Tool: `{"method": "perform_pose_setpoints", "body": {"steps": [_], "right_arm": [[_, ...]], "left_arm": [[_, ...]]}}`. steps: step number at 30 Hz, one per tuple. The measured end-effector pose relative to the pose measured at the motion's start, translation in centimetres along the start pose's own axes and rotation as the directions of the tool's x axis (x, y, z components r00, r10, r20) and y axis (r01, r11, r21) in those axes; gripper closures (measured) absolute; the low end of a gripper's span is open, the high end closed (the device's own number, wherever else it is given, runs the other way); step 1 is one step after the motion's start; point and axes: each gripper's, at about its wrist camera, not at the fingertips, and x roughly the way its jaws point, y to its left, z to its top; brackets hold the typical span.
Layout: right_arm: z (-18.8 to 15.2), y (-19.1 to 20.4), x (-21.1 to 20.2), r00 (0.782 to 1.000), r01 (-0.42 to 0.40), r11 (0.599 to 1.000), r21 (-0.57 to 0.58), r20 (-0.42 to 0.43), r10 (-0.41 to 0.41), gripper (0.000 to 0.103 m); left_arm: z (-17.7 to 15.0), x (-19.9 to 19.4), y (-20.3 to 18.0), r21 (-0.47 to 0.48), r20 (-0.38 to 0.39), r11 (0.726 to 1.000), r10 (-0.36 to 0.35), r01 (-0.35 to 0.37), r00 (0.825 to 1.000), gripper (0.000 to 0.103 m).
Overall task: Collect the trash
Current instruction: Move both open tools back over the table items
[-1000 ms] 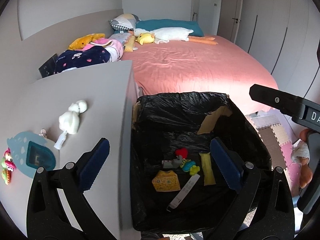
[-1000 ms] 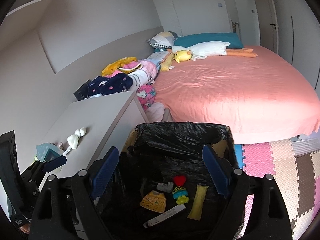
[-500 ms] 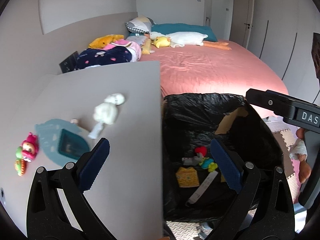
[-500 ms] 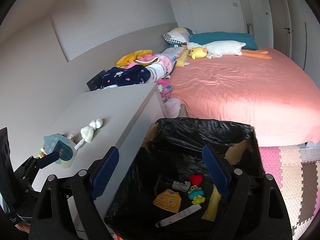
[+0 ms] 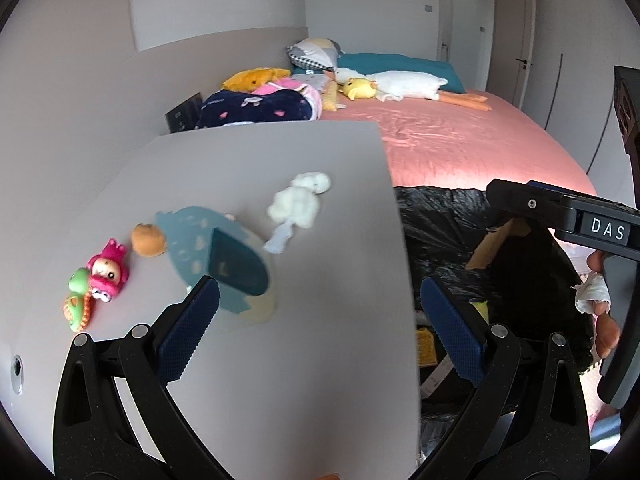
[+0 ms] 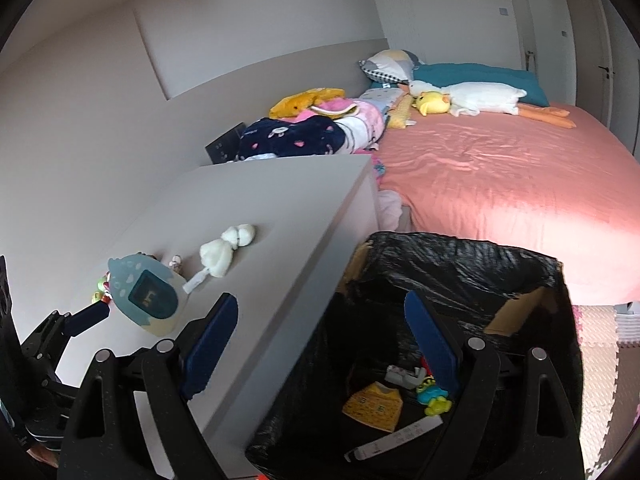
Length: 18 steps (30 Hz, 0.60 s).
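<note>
A crumpled white tissue (image 5: 298, 204) lies on the grey cabinet top (image 5: 280, 340); it also shows in the right wrist view (image 6: 222, 254). A black-lined trash box (image 6: 460, 272) stands beside the cabinet, with several wrappers and small items (image 6: 376, 402) inside. My left gripper (image 5: 320, 332) is open and empty above the cabinet's near edge, short of the tissue. My right gripper (image 6: 320, 344) is open and empty, over the gap between cabinet and box.
A blue egg-shaped gadget (image 5: 218, 256), an orange ball (image 5: 148, 239) and pink and green toys (image 5: 96, 280) sit on the cabinet. A pink bed (image 6: 500, 184) with pillows, plush toys and clothes lies behind. Foam mats (image 6: 604, 352) cover the floor at right.
Both grippers have swung left, away from over the trash box toward the cabinet top. The tissue and toys now sit nearer the middle of the left wrist view.
</note>
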Motion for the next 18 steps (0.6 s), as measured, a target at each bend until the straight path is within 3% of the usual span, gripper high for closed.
{"method": "perform_pose_setpoints", "body": {"steps": [18], "right_arm": [[1.1,5.1,6.5,0.995,-0.062,0.997,-0.053,-0.079,0.058,0.017]], "left_arm": [[-0.9,3.8,6.6,-0.172,-0.067,0.985,-0.002,-0.010,0.998,0.007]]}}
